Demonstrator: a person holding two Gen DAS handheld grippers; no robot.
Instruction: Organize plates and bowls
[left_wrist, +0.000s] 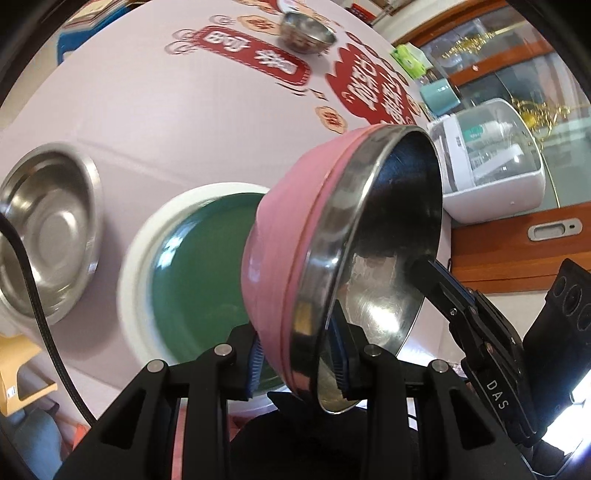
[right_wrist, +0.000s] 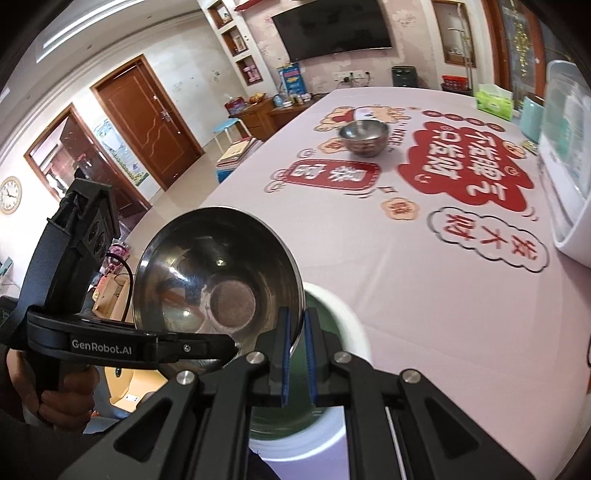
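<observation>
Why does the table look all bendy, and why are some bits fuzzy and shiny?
Left wrist view: the fisheye lens bulges the tablecloth like a ball, the green plate and steel basin are smeared by motion blur, and bright glare burns the lower right corner. Right wrist view: door frames curve near the edges, the far steel bowl is soft, and the held bowl mirrors the room.

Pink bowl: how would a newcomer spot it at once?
Start at the printed tablecloth, then the green plate with a white rim near its close edge. The pink bowl is tilted above it, its rim clamped by both hand-held grippers; it alone has a pink outside, while the other bowls are bare steel.
</observation>
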